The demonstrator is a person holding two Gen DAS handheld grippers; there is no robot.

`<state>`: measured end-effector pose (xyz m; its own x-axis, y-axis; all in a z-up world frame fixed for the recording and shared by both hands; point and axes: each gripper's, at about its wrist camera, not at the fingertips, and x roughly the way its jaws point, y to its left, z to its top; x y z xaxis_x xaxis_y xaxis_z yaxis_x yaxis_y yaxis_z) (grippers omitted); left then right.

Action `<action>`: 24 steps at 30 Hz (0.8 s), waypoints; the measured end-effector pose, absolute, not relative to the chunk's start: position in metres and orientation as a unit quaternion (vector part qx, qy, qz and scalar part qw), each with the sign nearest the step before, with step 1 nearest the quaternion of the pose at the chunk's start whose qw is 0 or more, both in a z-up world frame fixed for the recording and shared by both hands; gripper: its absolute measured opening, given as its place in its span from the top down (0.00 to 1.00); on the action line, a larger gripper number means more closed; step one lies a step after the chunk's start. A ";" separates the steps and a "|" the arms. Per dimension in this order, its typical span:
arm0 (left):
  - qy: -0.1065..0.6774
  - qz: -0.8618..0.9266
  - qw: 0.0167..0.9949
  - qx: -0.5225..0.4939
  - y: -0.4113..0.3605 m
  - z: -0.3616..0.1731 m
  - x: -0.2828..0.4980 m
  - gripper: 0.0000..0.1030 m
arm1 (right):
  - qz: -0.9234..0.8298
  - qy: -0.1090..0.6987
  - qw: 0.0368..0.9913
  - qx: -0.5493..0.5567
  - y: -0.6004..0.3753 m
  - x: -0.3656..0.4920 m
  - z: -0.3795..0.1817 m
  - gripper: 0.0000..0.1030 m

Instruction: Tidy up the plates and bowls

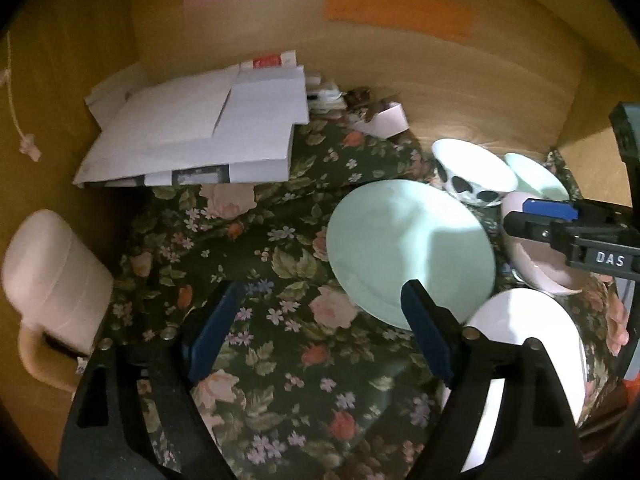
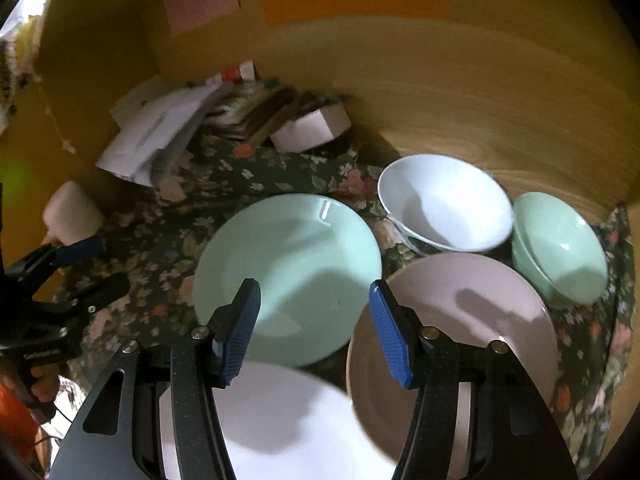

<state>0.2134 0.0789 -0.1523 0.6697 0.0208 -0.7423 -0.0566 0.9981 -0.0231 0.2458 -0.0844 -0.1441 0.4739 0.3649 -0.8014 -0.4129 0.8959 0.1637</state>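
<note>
Both your grippers, left [image 1: 320, 316] and right [image 2: 314, 324], hang open and empty between picks: next, I'd judge, close the right on the pink plate [image 2: 480, 312] at its 2 o'clock.

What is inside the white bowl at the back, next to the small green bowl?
The white bowl looks empty: only its plain white inside shows. The green bowl beside it looks empty too. What is under either bowl is covered.
</note>
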 end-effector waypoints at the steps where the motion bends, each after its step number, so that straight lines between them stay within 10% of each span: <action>1: 0.408 0.022 0.912 -0.023 0.081 -0.155 0.217 0.19 | 0.226 0.465 0.855 -0.031 -0.082 0.251 -0.147 0.48; 24: 0.438 -0.004 0.896 -0.066 0.108 -0.194 0.255 0.19 | 0.194 0.572 0.789 -0.112 -0.050 0.331 -0.205 0.48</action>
<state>0.2550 0.1080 -0.1942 0.6159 -0.0654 -0.7851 -0.0508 0.9912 -0.1224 0.3308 -0.0497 -0.2046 0.2695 0.1779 -0.9464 -0.4334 0.9000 0.0457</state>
